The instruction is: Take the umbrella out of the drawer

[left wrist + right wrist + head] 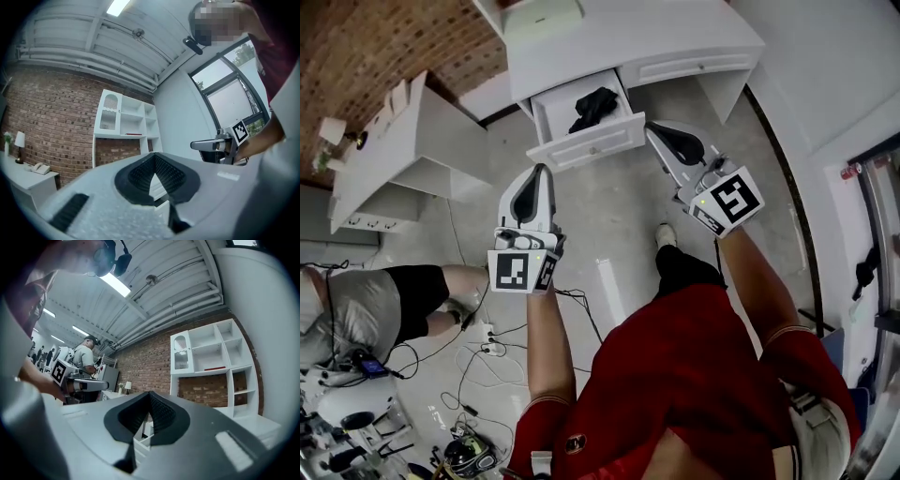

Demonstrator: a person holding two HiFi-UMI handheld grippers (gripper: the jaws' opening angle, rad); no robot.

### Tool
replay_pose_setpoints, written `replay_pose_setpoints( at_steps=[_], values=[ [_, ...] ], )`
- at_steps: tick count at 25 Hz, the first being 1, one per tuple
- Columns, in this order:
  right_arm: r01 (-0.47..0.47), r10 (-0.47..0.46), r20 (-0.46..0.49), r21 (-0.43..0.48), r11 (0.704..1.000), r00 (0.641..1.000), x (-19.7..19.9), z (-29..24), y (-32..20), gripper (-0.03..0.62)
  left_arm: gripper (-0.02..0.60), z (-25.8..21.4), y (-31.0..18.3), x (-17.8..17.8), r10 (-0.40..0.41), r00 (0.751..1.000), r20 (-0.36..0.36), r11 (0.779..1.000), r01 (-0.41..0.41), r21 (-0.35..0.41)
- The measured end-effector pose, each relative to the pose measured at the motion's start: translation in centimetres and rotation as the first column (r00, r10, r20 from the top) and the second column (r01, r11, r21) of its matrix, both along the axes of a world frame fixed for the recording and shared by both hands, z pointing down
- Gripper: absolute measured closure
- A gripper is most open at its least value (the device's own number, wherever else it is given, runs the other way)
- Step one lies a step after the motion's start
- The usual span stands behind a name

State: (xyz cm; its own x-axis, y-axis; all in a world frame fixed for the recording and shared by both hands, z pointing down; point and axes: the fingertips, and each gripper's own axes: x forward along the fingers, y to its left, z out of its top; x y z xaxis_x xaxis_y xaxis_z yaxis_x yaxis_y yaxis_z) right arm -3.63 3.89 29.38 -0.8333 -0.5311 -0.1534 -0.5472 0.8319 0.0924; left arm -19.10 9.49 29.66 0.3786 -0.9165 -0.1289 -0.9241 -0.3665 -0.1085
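head view: the black umbrella [593, 106] is lying inside the open white drawer [591, 142]. the left gripper [542, 171] and right gripper [653, 128] are pointing toward its front, clear of the umbrella. left gripper view: the jaws are pressing together on nothing. right gripper view: the jaws are likewise sitting closed and empty, with possibly the drawer's edge showing below them.

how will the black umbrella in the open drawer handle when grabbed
The umbrella looks loosely bunched, so its fabric will probably flop and sag. It seems compact, so likely light. Loose folds might snag the drawer wall.
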Motion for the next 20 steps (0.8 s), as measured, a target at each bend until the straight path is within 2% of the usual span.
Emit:
replay_pose_setpoints(
  at_steps=[10, 15, 20],
  values=[
    [0.056, -0.057, -0.018, -0.043, 0.997, 0.998, 1.2, 2.1, -15.2, 0.583, 0.574, 2.5, -15.7, 1.4, -0.036, 0.999, 0.017, 0.999, 0.036, -0.034],
    [0.093, -0.095, -0.026, -0.07, 0.993, 0.995, 1.3, 3.0, -20.2, 0.583, 0.574, 4.2, -21.5, 2.1, -0.04, 0.998, 0.057, 0.995, 0.045, -0.094],
    [0.092, -0.094, -0.018, -0.098, 0.991, 0.995, 1.3, 3.9, -23.7, 0.583, 0.574, 6.5, -25.6, 2.1, -0.023, 0.995, 0.095, 0.986, 0.038, -0.163]
  ],
)
